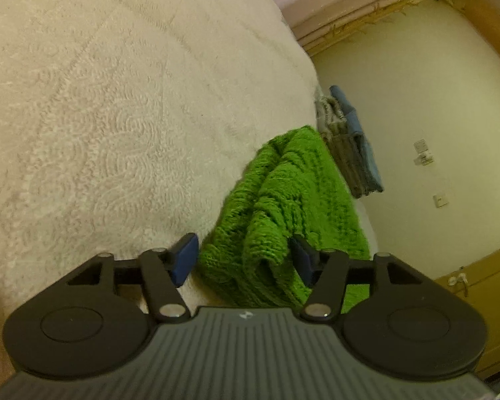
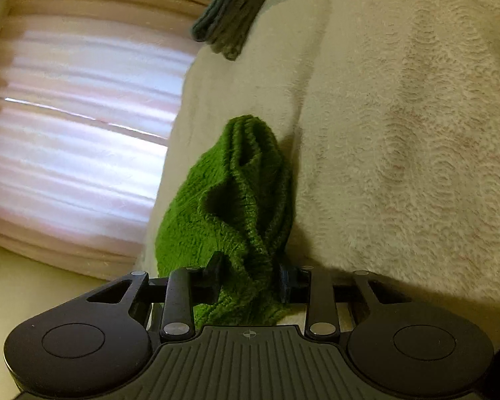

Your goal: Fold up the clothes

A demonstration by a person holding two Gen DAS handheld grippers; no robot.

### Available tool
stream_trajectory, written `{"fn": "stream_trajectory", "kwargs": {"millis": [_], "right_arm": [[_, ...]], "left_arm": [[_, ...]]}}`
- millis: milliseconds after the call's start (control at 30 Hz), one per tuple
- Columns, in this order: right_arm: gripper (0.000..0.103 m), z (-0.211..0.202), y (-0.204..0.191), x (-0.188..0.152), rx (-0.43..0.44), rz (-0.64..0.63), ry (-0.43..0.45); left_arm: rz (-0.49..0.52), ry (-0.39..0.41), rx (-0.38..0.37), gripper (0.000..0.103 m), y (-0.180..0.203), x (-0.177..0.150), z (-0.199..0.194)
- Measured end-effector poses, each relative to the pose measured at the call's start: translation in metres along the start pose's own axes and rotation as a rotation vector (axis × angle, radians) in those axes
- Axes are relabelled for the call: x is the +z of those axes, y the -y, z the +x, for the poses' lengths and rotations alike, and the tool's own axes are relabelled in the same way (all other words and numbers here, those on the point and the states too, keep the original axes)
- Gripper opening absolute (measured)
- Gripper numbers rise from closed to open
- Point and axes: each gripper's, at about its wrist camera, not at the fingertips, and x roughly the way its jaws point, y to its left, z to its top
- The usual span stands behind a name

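A green knitted garment [image 1: 283, 200] lies bunched on the cream bedspread [image 1: 116, 116]. My left gripper [image 1: 241, 260] is open, its blue pads [image 1: 185, 260] spread wide with a thick fold of the green knit between them; the pads do not press it. In the right wrist view the same green garment [image 2: 230, 200] hangs bunched and twisted from my right gripper [image 2: 250, 280], which is shut on a gathered part of it, above the bedspread [image 2: 400, 133].
A stack of folded clothes, blue and grey [image 1: 350, 143], sits at the bed's far edge; it also shows in the right wrist view [image 2: 230, 10]. A pale wall with sockets [image 1: 423, 151], a wooden cabinet [image 1: 476, 300] and a curtain [image 2: 76, 133] surround the bed.
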Motion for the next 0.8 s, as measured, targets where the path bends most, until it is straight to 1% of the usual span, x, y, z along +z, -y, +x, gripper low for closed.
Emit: {"fn": "stream_trajectory", "kwargs": {"millis": [33, 67, 100, 133, 167, 233, 300, 333, 400, 433, 467, 500, 533, 600, 667, 700, 733, 800], "right_arm": [[0.023, -0.001, -0.002, 0.004, 0.006, -0.008, -0.003], [0.02, -0.002, -0.004, 0.009, 0.013, -0.016, -0.005], [0.019, -0.003, -0.005, 0.013, 0.019, -0.024, -0.008], [0.014, -0.004, -0.007, 0.018, 0.026, -0.033, -0.011], [0.01, -0.006, -0.009, 0.022, 0.032, -0.041, -0.013], [0.009, -0.018, -0.016, 0.035, 0.039, -0.086, 0.0], [0.009, -0.032, -0.019, 0.048, 0.025, -0.129, 0.007], [0.009, -0.035, -0.017, 0.05, 0.005, -0.148, 0.004], [0.01, -0.032, -0.002, 0.048, -0.073, -0.165, -0.029], [0.013, -0.029, 0.008, 0.044, -0.106, -0.153, -0.04], [0.029, -0.029, 0.016, 0.039, -0.124, -0.138, -0.041], [0.04, -0.032, 0.021, 0.035, -0.131, -0.132, -0.028], [0.056, -0.036, 0.022, 0.034, -0.14, -0.134, -0.009], [0.057, -0.044, 0.018, 0.036, -0.148, -0.145, 0.021], [0.056, -0.051, 0.006, 0.043, -0.146, -0.184, 0.066], [0.056, -0.052, -0.001, 0.046, -0.131, -0.199, 0.077], [0.056, -0.051, -0.007, 0.05, -0.11, -0.208, 0.083], [0.056, -0.04, -0.017, 0.056, -0.073, -0.221, 0.076]], "left_arm": [[0.001, 0.001, -0.003, 0.036, 0.0, 0.0, 0.001], [0.002, 0.002, -0.006, 0.033, 0.001, 0.0, 0.001], [0.002, 0.004, -0.01, 0.027, 0.001, 0.001, 0.002], [0.001, 0.013, -0.022, 0.02, 0.003, 0.0, -0.001], [-0.009, 0.021, -0.039, 0.019, 0.006, -0.002, -0.006], [-0.031, 0.033, -0.072, 0.018, 0.012, -0.008, -0.014], [-0.043, 0.03, -0.106, 0.017, 0.019, -0.025, -0.02], [-0.051, 0.025, -0.123, 0.017, 0.022, -0.036, -0.022], [-0.068, 0.014, -0.155, 0.017, 0.028, -0.057, -0.026], [-0.093, 0.002, -0.158, 0.017, 0.026, -0.069, -0.025], [-0.076, 0.001, -0.137, 0.017, 0.026, -0.074, -0.025], [-0.06, 0.0, -0.116, 0.019, 0.025, -0.078, -0.024], [-0.044, -0.001, -0.094, 0.021, 0.025, -0.083, -0.024], [-0.011, -0.003, -0.054, 0.024, 0.025, -0.091, -0.023], [0.037, 0.005, -0.047, 0.025, 0.032, -0.079, -0.031], [0.083, 0.025, -0.027, 0.027, 0.038, -0.072, -0.036], [0.123, 0.041, -0.008, 0.032, 0.044, -0.065, -0.04], [0.158, 0.072, 0.004, 0.036, 0.052, -0.045, -0.042]]}}
